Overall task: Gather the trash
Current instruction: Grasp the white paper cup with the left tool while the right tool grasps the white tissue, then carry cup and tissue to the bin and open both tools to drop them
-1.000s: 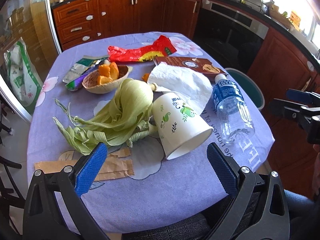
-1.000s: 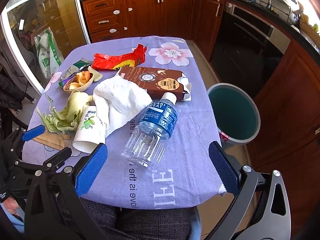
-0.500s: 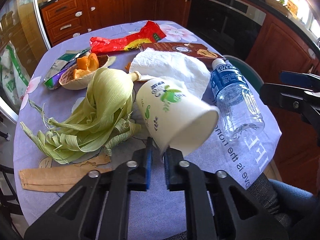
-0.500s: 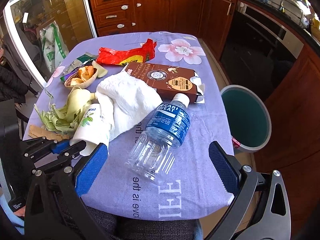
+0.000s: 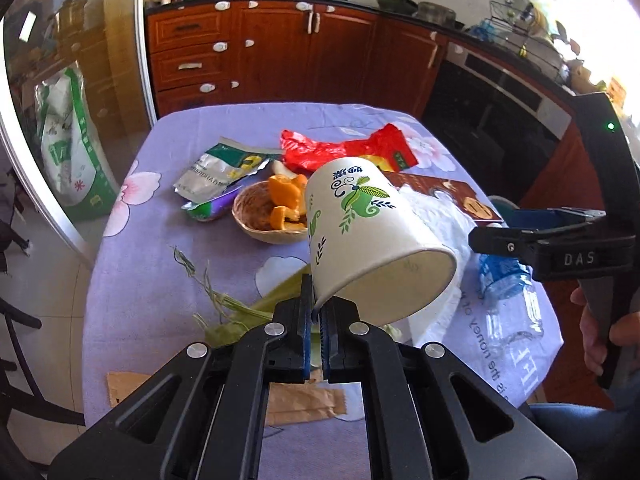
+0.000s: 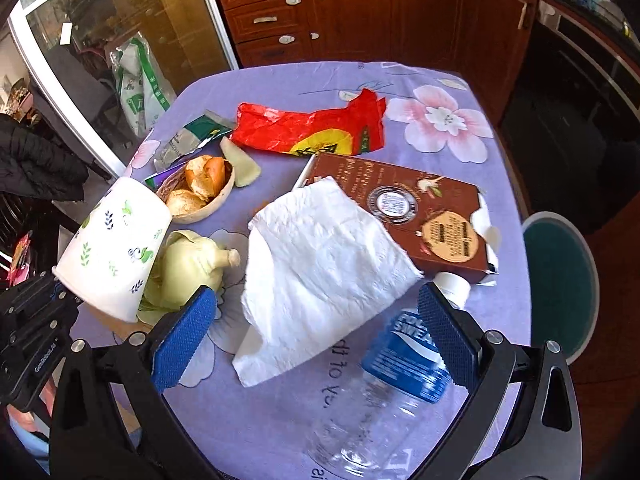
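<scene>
Left tool [image 5: 316,320] pinches the paper cup's [image 5: 360,236] rim; right tool [image 6: 316,336] gapes wide, probably empty, over the bottle [image 6: 396,392].

The paper cup [image 5: 360,236] looks matt white with a printed leaf pattern, smooth inside. At the centre of the right-wrist view the paper towel [image 6: 320,268] is soft, crinkled and embossed — beside it the brown carton [image 6: 404,216] has a dull cardboard face. The red wrapper [image 6: 308,128] is glossy, creased plastic film. At lower right the plastic bottle [image 6: 384,408] is clear and ribbed. The tablecloth [image 6: 304,80] is matt lilac cloth — the cabinets [image 5: 280,52] polished reddish wood.
</scene>
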The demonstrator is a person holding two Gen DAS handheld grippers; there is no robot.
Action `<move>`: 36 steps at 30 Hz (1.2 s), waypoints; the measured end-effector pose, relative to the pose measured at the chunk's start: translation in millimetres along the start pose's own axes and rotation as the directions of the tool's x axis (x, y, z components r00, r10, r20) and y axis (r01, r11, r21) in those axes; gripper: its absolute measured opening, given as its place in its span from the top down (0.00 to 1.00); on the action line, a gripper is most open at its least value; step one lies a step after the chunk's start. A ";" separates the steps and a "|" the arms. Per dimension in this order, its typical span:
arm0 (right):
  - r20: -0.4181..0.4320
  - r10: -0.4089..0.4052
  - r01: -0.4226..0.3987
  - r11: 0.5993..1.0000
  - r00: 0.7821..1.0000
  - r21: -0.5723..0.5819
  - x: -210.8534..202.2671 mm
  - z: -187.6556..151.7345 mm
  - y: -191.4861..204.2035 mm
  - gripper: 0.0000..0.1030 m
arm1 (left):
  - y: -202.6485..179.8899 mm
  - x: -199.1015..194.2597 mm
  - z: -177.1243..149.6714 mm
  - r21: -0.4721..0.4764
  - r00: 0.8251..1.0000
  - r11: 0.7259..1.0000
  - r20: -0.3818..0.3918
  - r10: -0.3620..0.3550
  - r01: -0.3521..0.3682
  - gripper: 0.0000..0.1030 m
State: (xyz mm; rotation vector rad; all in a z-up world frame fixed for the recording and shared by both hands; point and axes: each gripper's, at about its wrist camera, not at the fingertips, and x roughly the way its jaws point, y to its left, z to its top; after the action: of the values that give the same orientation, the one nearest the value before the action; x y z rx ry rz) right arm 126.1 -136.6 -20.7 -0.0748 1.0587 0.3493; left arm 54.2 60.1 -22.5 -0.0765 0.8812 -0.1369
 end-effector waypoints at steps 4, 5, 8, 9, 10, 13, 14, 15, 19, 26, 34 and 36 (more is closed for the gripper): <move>-0.084 0.010 -0.014 0.999 0.996 -0.046 30.9 3.7 22.1 0.06 | 7.2 19.6 0.8 0.003 1.000 1.000 -0.024 0.000 0.000 0.96; -0.100 0.008 -0.013 0.999 0.995 -0.049 37.9 3.8 25.0 0.06 | 8.9 23.3 1.6 0.001 1.000 1.000 -0.027 -0.004 0.004 0.96; -0.133 -0.010 0.002 0.998 0.991 -0.062 54.3 4.4 29.6 0.10 | 15.4 29.8 0.9 -0.006 0.999 1.000 -0.033 -0.002 0.002 0.96; -0.141 -0.018 0.009 0.998 0.990 -0.067 59.5 5.1 30.0 0.19 | 18.7 30.7 0.3 -0.008 0.999 1.000 -0.034 -0.003 0.003 0.96; -0.157 -0.026 0.016 0.998 0.987 -0.065 64.6 5.9 29.3 0.23 | 22.0 31.7 -0.2 -0.010 0.999 1.000 -0.036 -0.004 0.004 0.96; -0.191 -0.029 0.022 0.999 0.981 -0.041 76.6 5.3 24.0 0.59 | 26.3 33.2 -0.5 -0.018 0.999 1.000 -0.039 -0.010 0.009 0.96; -0.199 -0.017 0.012 1.000 0.980 -0.028 78.1 3.6 22.3 0.83 | 27.0 32.8 -0.7 -0.017 0.999 1.000 -0.038 -0.011 0.010 0.96; -0.202 0.001 -0.004 1.000 0.979 -0.015 78.1 1.6 20.6 0.97 | 26.8 31.8 -1.0 -0.014 0.999 1.000 -0.035 -0.009 0.008 0.96; -0.135 0.034 -0.035 0.999 0.990 -0.006 56.6 -2.7 19.3 0.98 | 25.0 22.7 0.4 -0.007 1.000 1.000 -0.016 -0.004 0.004 0.96; 0.050 0.029 -0.028 0.999 0.998 -0.019 -13.8 6.2 14.2 0.98 | 4.0 -7.6 16.9 0.027 0.998 1.000 0.057 -0.003 0.002 0.96; 0.241 -0.046 0.034 0.998 0.969 0.053 -92.8 10.5 -35.0 0.98 | -65.1 -23.9 46.5 0.164 0.992 0.985 0.103 -0.078 0.060 0.96; 0.266 -0.074 0.051 0.994 0.961 0.093 -105.2 6.9 -57.5 0.98 | -87.8 -20.1 52.6 0.207 0.990 0.975 0.093 -0.105 0.084 0.96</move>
State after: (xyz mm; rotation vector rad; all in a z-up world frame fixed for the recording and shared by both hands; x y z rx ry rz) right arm 103.7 -215.1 67.5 0.0159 0.7986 0.2487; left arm 74.5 -23.1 37.0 0.0648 0.7559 -0.3084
